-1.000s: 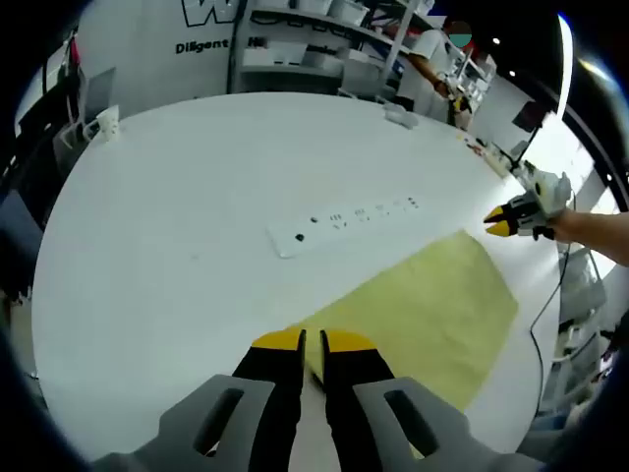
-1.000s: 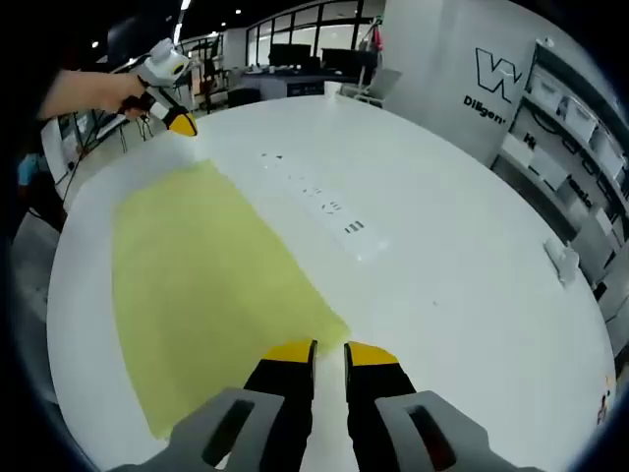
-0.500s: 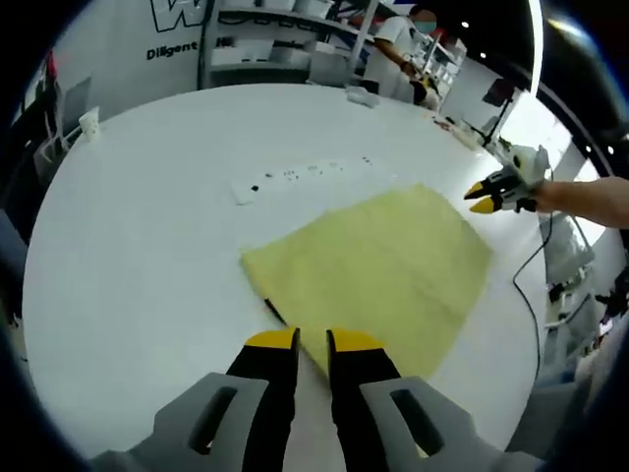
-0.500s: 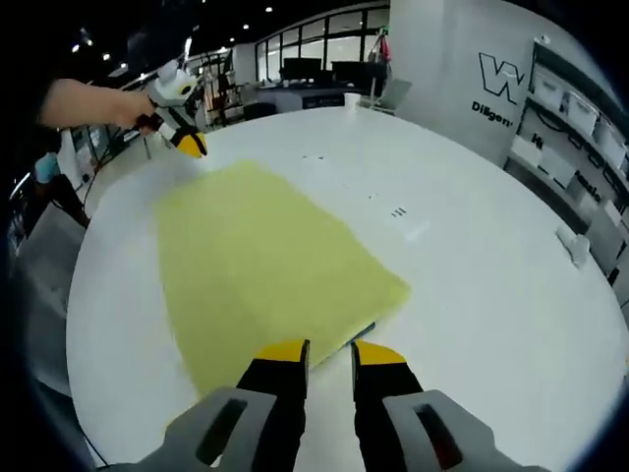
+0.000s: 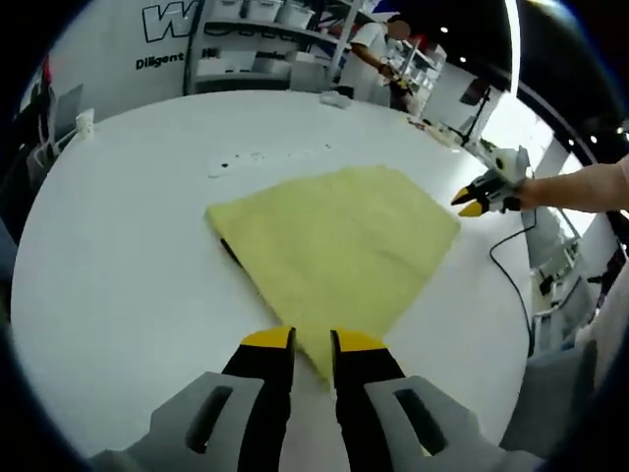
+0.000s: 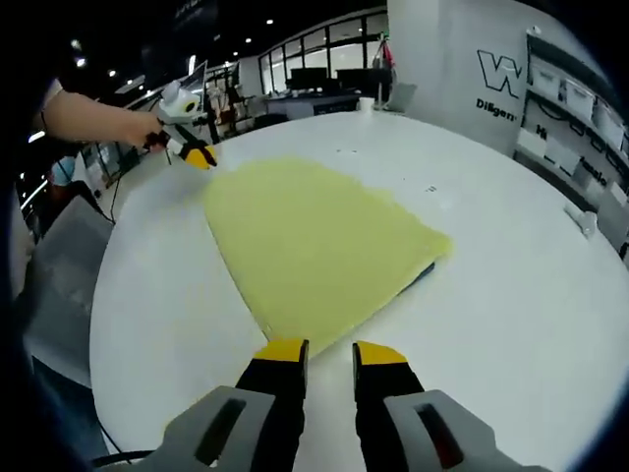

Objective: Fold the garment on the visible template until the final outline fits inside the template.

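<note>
A yellow garment [image 5: 334,246] lies spread flat on the round white table [image 5: 118,295], also seen as the yellow garment [image 6: 314,246]. One near corner runs in between the narrowly parted jaws of my left gripper [image 5: 313,340]. The opposite corner sits between the jaws of my right gripper [image 6: 330,347]. In the left gripper view the right gripper [image 5: 474,205] sits at the cloth's far right corner, held by a hand. In the right gripper view the left gripper [image 6: 200,155] sits at the far left corner. A dark strip [image 6: 423,275] peeks from under one cloth edge; I cannot tell what it is.
A row of sockets [image 5: 265,154] is set in the tabletop just beyond the cloth. A small white object [image 5: 84,123] stands near the far edge. A cable [image 5: 511,285] hangs off the table's right side. A grey chair [image 6: 59,265] stands beside the table, with shelves and a person [image 5: 378,44] behind.
The garment has slid across the table with both grippers and now reaches the socket row. Both pairs of jaws stand slightly wider apart than a second ago.
</note>
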Tool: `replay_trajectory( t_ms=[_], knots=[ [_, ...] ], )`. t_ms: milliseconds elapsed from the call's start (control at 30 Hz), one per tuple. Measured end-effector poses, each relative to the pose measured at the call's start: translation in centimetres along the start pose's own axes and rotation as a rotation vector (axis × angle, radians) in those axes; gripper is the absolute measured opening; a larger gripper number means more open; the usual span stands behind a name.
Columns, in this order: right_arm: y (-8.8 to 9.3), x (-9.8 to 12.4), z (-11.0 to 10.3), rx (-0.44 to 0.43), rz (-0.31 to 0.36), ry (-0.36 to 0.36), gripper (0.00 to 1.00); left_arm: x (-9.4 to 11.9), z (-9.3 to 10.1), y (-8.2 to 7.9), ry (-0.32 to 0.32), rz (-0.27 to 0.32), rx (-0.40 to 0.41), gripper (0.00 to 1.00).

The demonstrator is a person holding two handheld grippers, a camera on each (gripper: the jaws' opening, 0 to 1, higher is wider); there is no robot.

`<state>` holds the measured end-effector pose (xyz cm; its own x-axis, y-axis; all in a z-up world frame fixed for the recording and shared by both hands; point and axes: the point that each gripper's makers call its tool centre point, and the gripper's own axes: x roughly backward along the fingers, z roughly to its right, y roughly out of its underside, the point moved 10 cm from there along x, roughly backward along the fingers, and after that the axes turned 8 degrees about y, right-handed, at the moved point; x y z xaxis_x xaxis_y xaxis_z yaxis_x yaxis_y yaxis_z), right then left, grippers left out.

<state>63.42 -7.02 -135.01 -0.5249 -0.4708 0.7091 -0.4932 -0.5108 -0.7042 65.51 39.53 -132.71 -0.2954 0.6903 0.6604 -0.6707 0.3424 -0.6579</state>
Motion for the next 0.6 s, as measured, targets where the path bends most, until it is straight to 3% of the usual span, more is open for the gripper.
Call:
replay_trajectory(
  t_ms=[367, 600],
  knots=[
    [1.2, -0.1, -1.8, -0.009, 0.004, -0.02, 0.16, 0.0, 0.2, 2.3, -0.028, 0.016, -0.018, 0.14],
    [1.5, -0.7, -2.1, -0.005, -0.004, -0.029, 0.14, -0.9, 0.4, 3.8, -0.036, -0.016, -0.03, 0.15]
  ],
)
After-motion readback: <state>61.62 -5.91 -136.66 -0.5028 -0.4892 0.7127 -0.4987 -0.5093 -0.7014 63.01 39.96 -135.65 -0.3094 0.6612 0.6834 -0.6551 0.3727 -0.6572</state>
